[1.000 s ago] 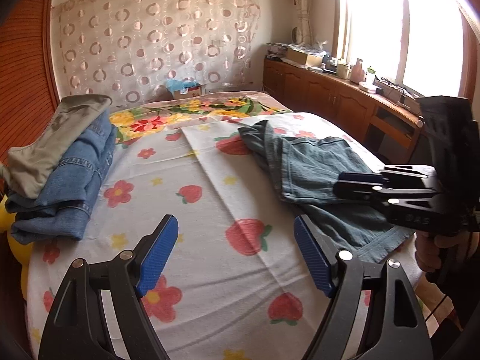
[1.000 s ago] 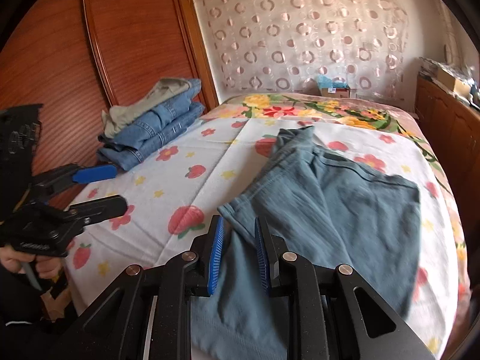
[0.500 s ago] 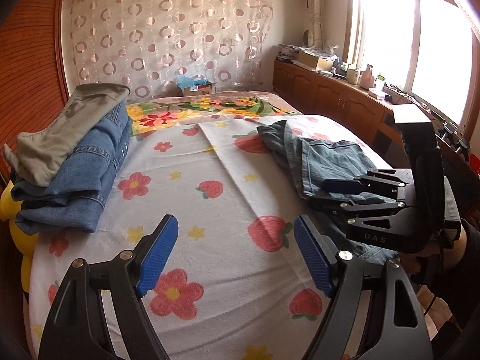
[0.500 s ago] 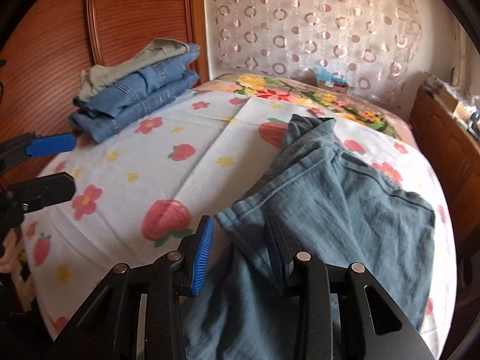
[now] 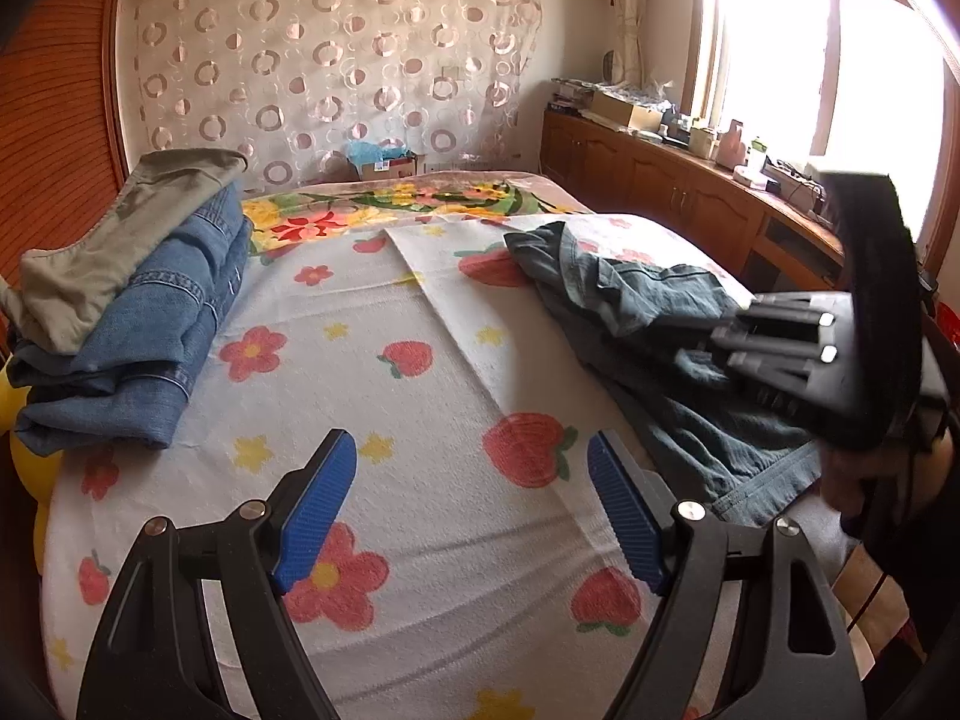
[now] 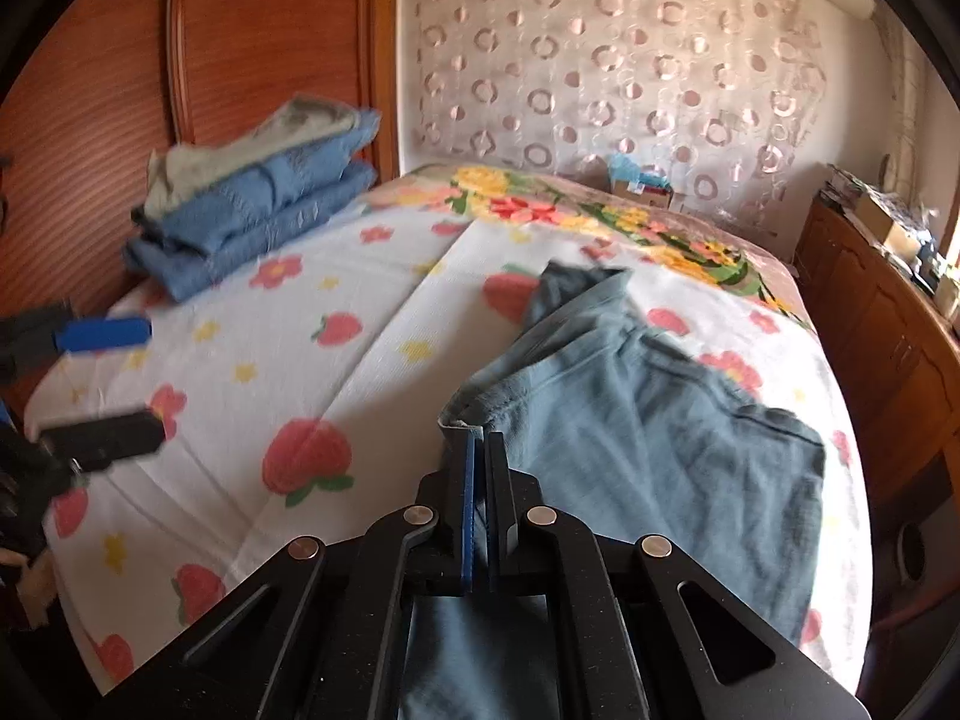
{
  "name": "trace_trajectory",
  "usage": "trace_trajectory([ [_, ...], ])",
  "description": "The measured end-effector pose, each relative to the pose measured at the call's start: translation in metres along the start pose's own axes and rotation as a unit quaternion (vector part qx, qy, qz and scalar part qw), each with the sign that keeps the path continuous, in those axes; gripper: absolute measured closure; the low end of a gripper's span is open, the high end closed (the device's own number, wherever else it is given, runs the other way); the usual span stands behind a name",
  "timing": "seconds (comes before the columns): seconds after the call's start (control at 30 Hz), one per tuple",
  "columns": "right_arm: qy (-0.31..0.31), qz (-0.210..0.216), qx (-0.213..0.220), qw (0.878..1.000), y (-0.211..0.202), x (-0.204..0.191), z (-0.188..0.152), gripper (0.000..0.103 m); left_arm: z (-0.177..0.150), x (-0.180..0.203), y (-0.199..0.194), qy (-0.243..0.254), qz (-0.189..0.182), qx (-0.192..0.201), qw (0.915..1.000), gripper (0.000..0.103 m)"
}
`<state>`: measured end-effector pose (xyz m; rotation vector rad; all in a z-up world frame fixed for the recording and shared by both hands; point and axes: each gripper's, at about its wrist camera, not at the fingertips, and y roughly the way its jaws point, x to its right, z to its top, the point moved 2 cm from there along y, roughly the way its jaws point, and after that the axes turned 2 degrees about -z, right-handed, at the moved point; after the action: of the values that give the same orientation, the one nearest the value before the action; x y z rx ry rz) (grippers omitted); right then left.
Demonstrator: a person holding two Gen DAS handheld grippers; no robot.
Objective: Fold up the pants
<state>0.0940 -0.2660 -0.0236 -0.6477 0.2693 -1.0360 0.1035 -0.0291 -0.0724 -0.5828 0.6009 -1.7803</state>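
Note:
Grey-blue pants (image 6: 660, 444) lie partly folded on the right side of the bed; they also show in the left wrist view (image 5: 654, 306). My right gripper (image 6: 479, 450) is shut on a folded leg hem of the pants and holds it just above the sheet; it also shows in the left wrist view (image 5: 738, 342). My left gripper (image 5: 471, 501) is open and empty above the flowered sheet (image 5: 420, 396), left of the pants. In the right wrist view it (image 6: 102, 384) is at the left edge.
A stack of folded jeans with an olive garment on top (image 5: 120, 312) sits at the bed's left side by the wooden headboard (image 6: 252, 60). Wooden cabinets (image 5: 660, 192) with clutter run along the right wall under the window.
My right gripper has closed on the pant leg hem and lifted it slightly. My left gripper stays open over the sheet, moved a little.

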Motion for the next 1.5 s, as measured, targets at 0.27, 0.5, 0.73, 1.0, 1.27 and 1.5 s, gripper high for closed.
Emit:
trace_trajectory([
  [0.27,0.044,-0.022,0.031,0.998,-0.022,0.056,0.008,0.101,-0.001,0.011,0.003,0.010,-0.008,-0.004,0.9999,0.023],
  [0.5,0.068,-0.062,0.026,0.995,-0.019,0.108,0.007,0.101,-0.002,0.016,0.006,0.013,-0.011,-0.008,0.9998,0.023],
  [0.73,0.077,-0.106,0.022,0.991,-0.002,0.126,0.008,0.101,-0.003,0.017,0.007,0.014,-0.009,-0.010,0.9998,0.023],
  [1.0,0.101,-0.150,0.005,0.984,0.011,0.133,0.013,0.098,-0.005,0.020,0.009,0.019,-0.011,-0.014,0.9997,0.023],
  [1.27,0.121,-0.115,0.001,0.986,0.012,0.120,0.015,0.074,-0.006,0.025,0.013,0.022,-0.015,-0.019,0.9995,0.023],
  [1.5,0.117,-0.099,-0.033,0.988,0.033,0.109,0.015,0.072,-0.010,0.035,0.020,0.027,-0.024,-0.029,0.9989,0.023],
])
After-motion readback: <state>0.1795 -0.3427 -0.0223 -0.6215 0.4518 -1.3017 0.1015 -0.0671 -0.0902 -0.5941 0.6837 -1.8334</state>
